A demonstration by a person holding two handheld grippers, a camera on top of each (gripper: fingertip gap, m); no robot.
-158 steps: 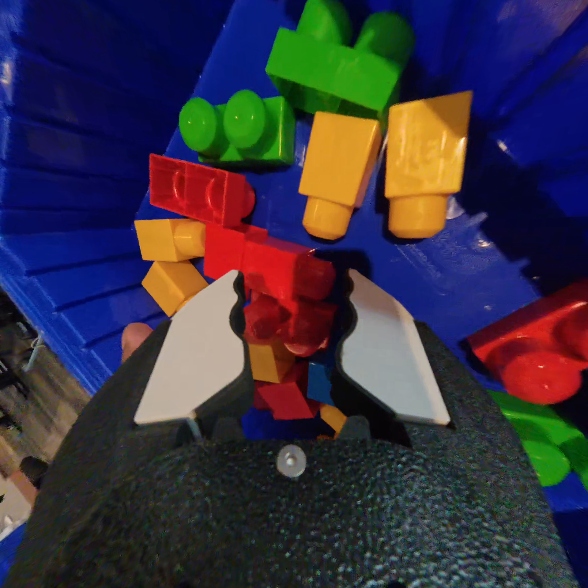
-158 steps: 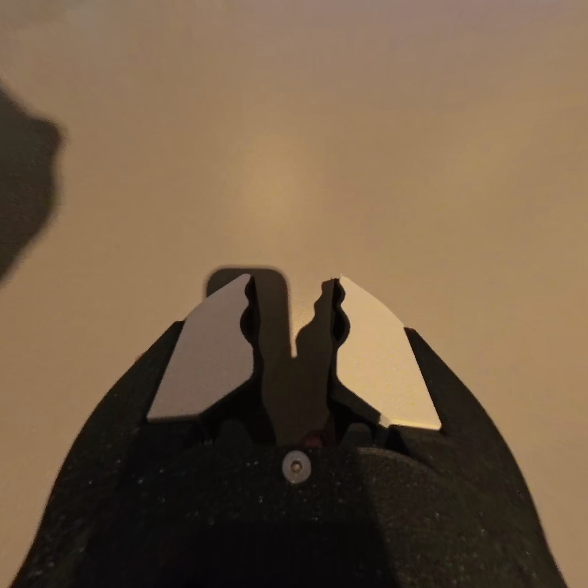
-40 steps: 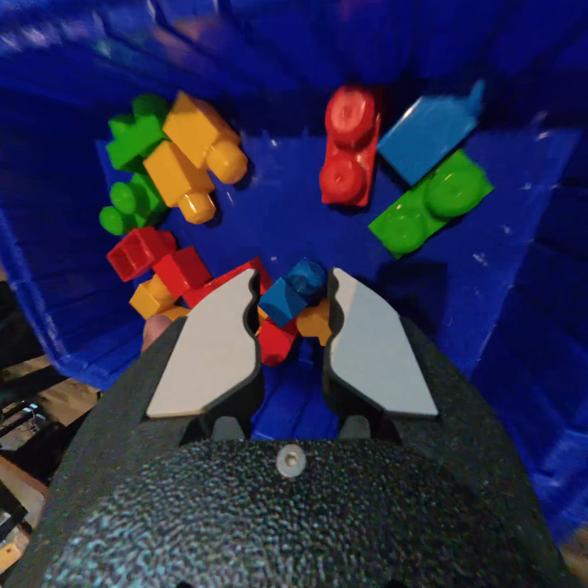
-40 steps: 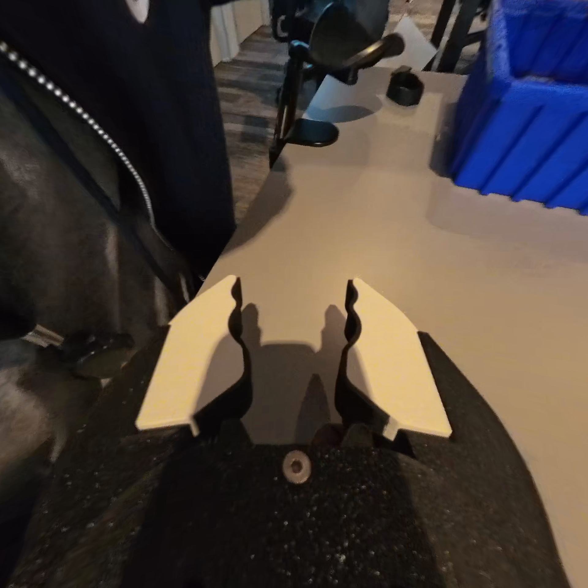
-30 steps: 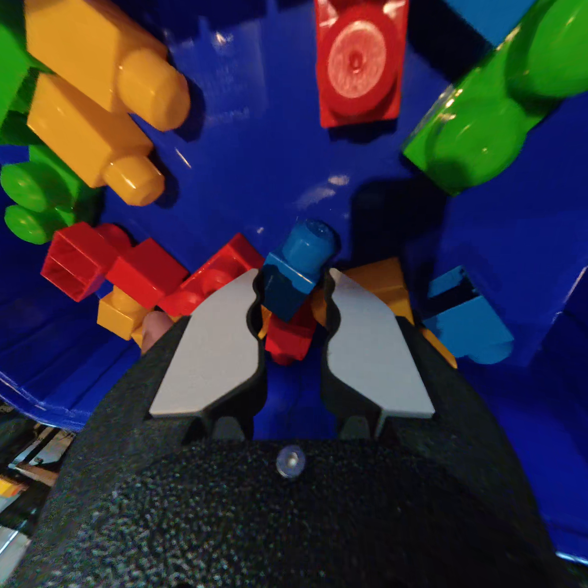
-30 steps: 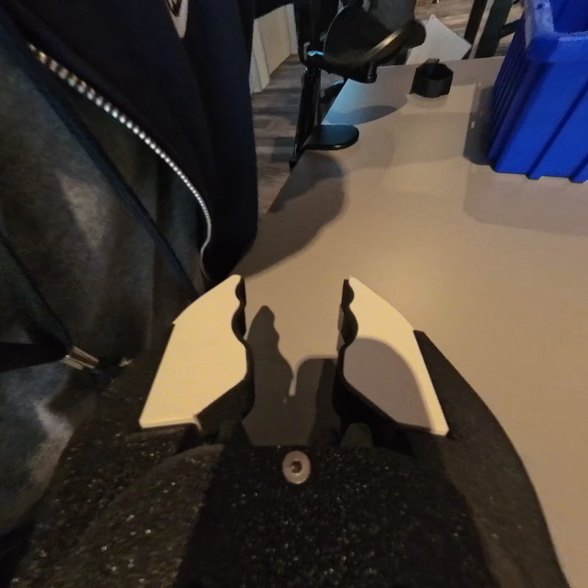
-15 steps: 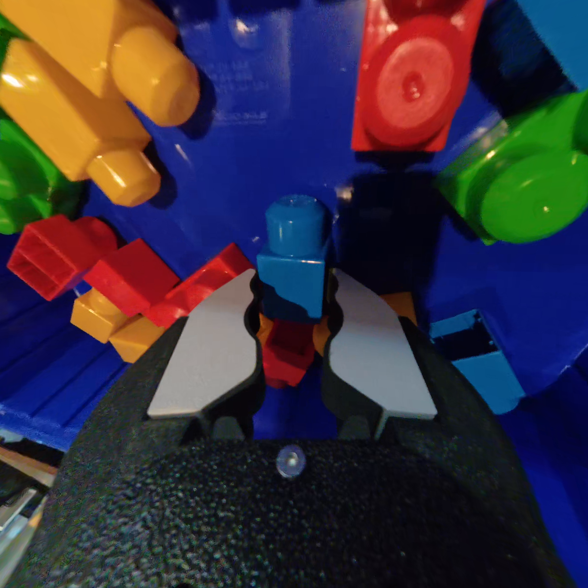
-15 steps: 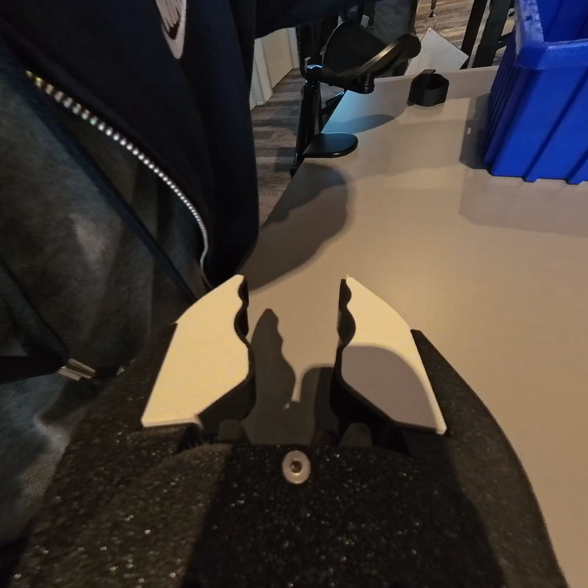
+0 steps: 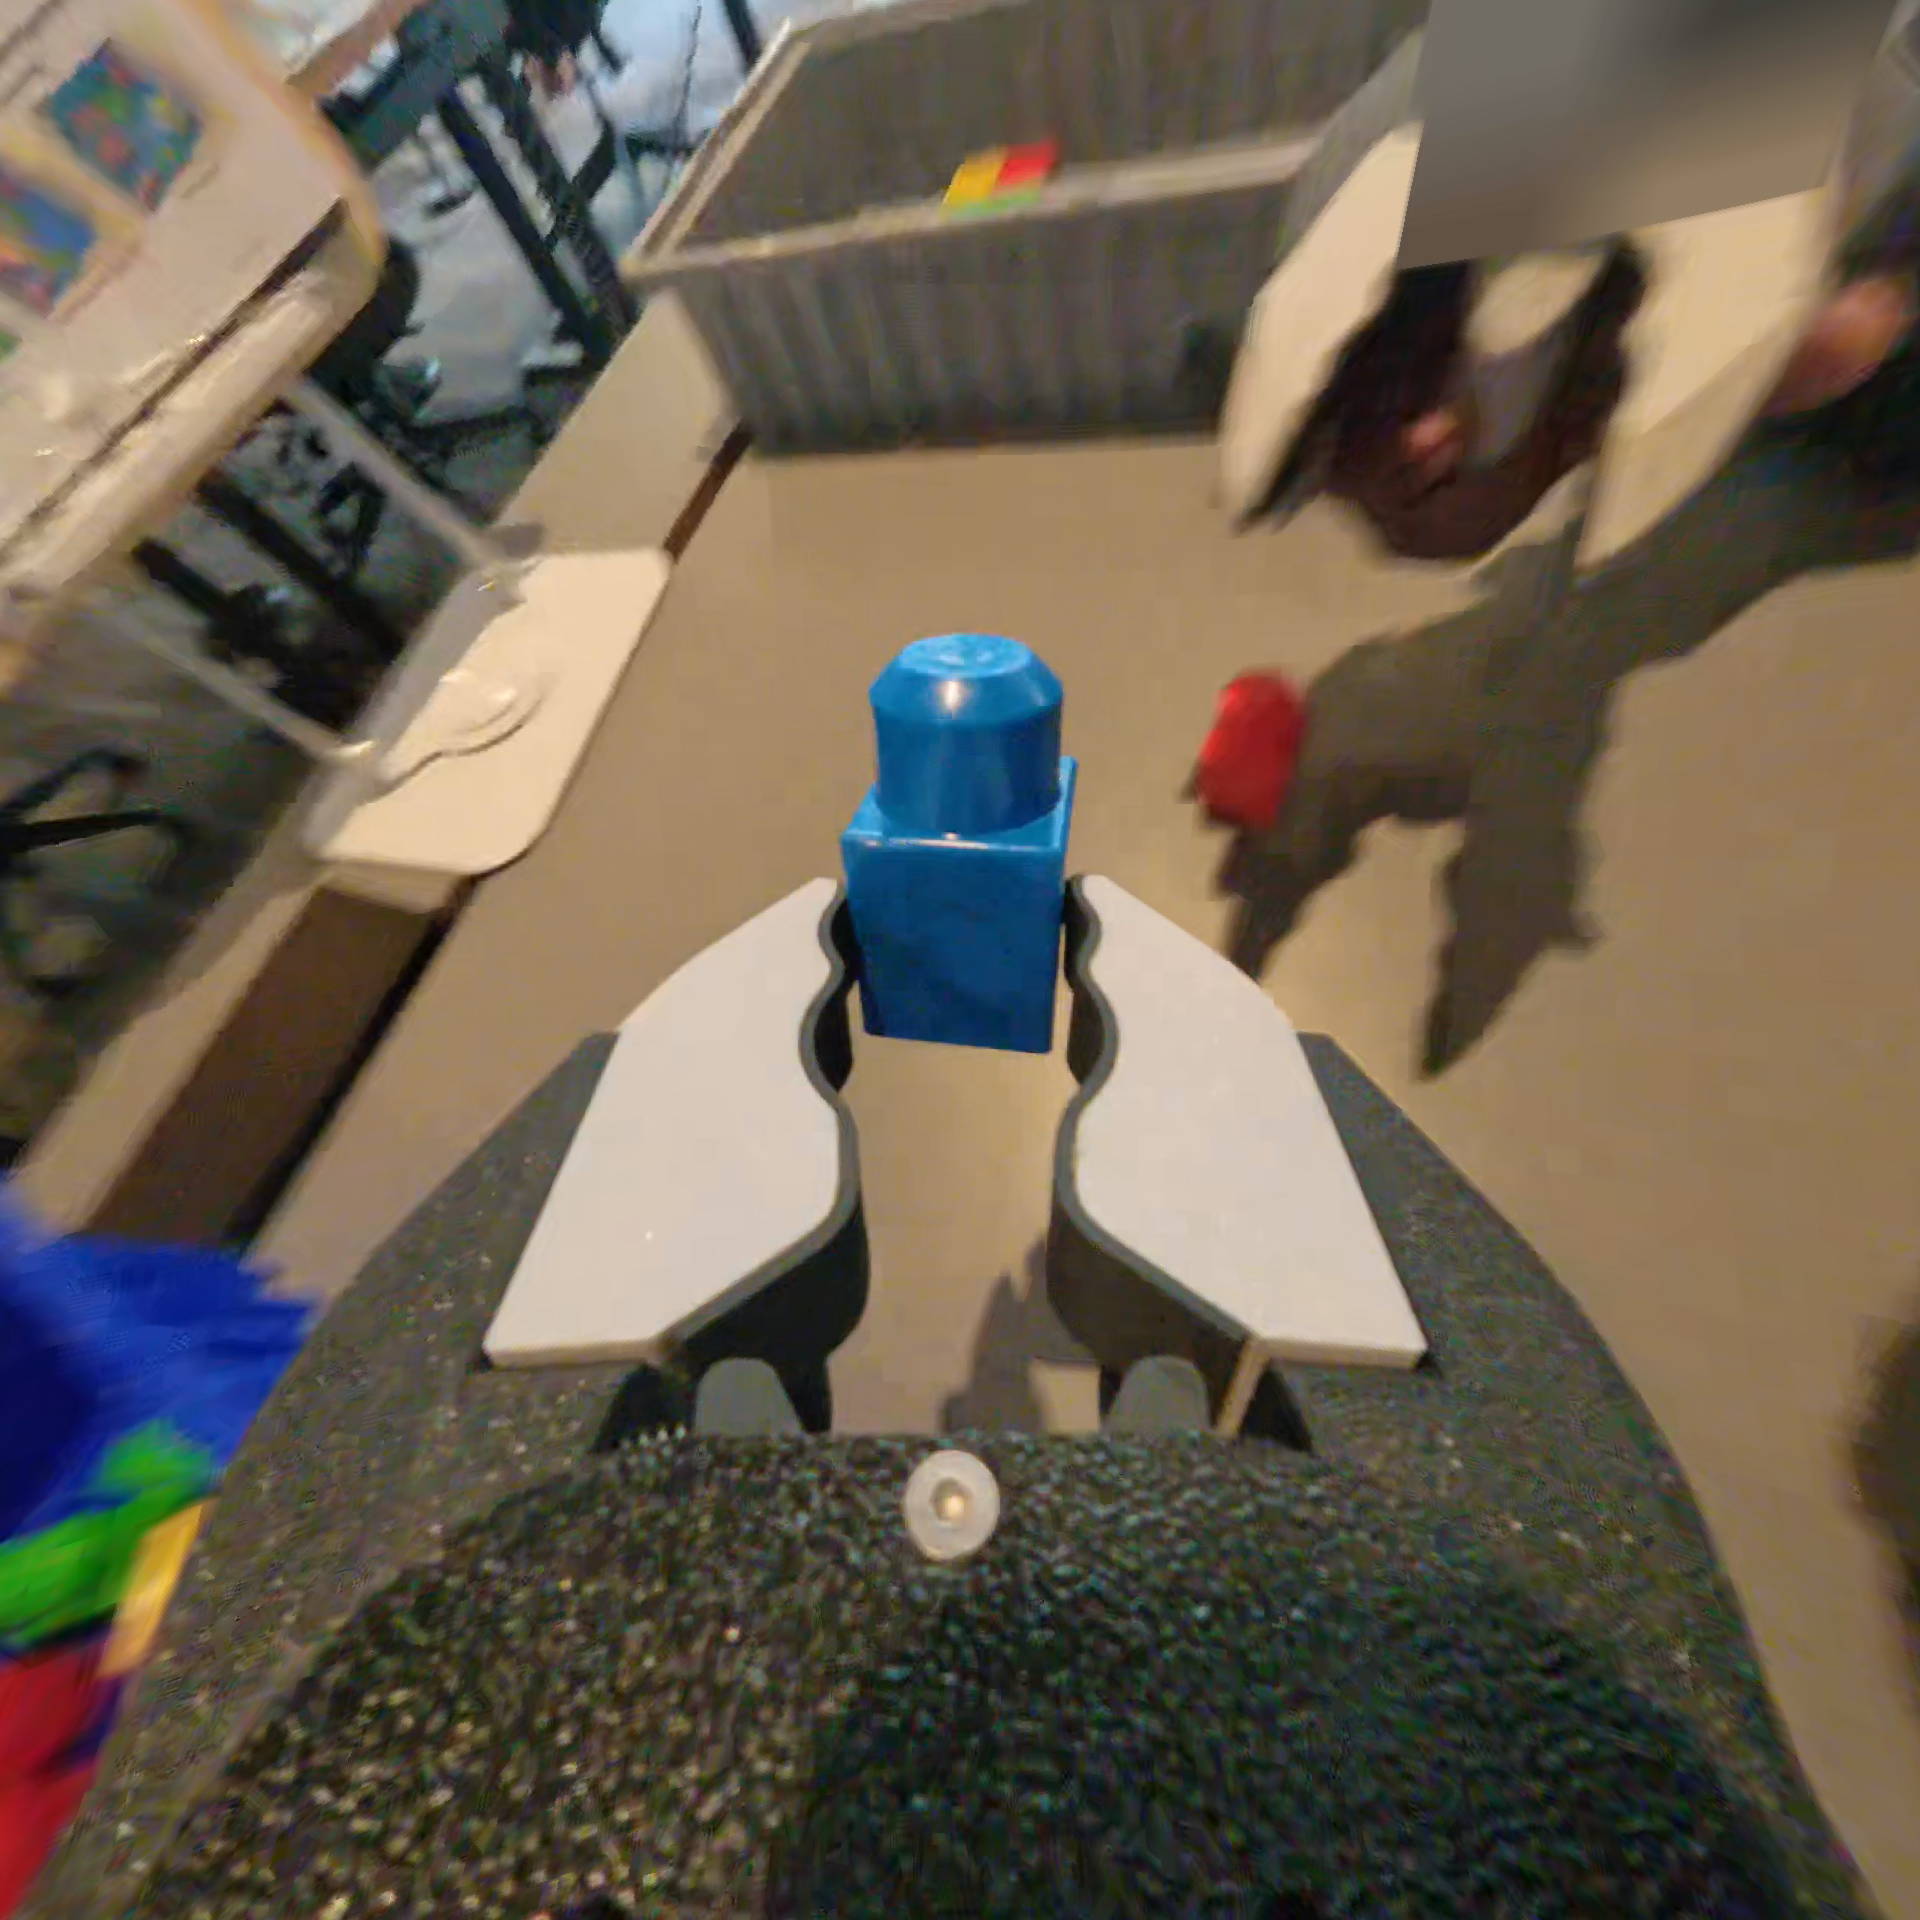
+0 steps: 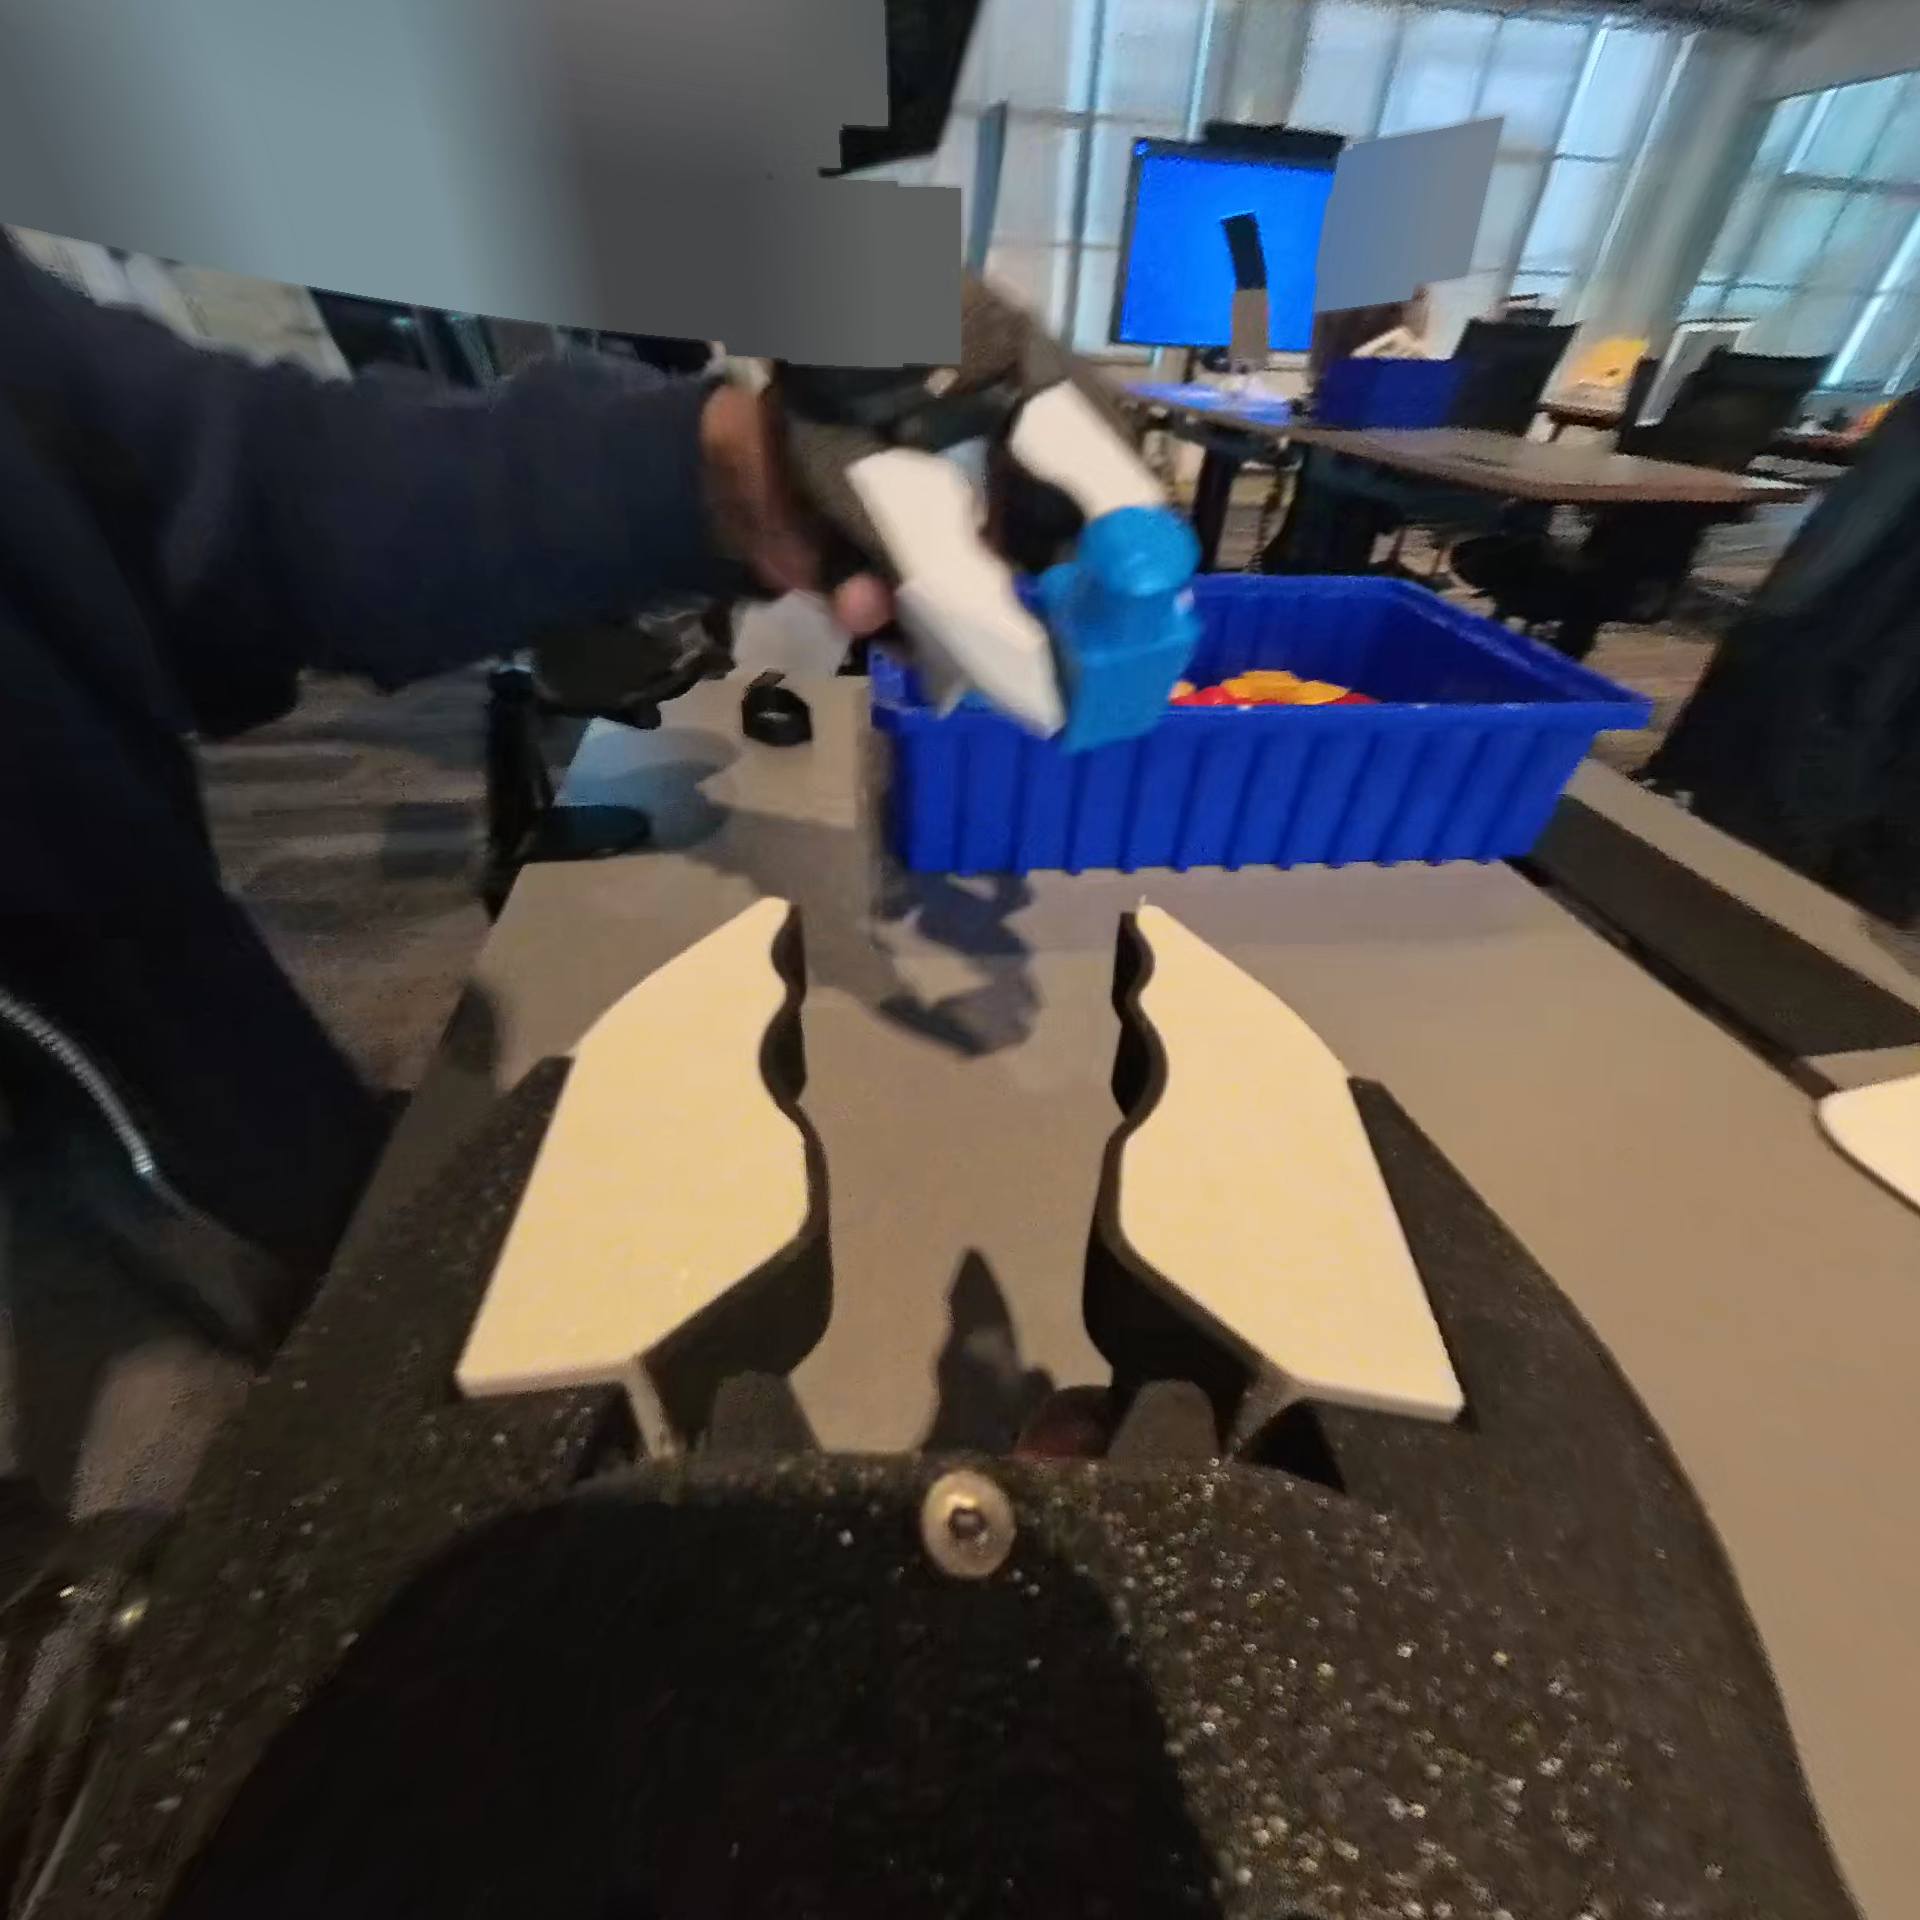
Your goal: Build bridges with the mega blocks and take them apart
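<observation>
While left tongs (image 9: pixel 958 914) grip blue block (image 9: pixel 956 904), red block (image 9: pixel 1250 750) shows.

Bench (image 10: pixel 1351 1091) centre: open | blue bin (image 10: pixel 1247 790) blocks far edge | red block (image 9: pixel 1252 750) lone obstacle mid-surface | grey bin (image 9: pixel 935 312) at another edge
</observation>
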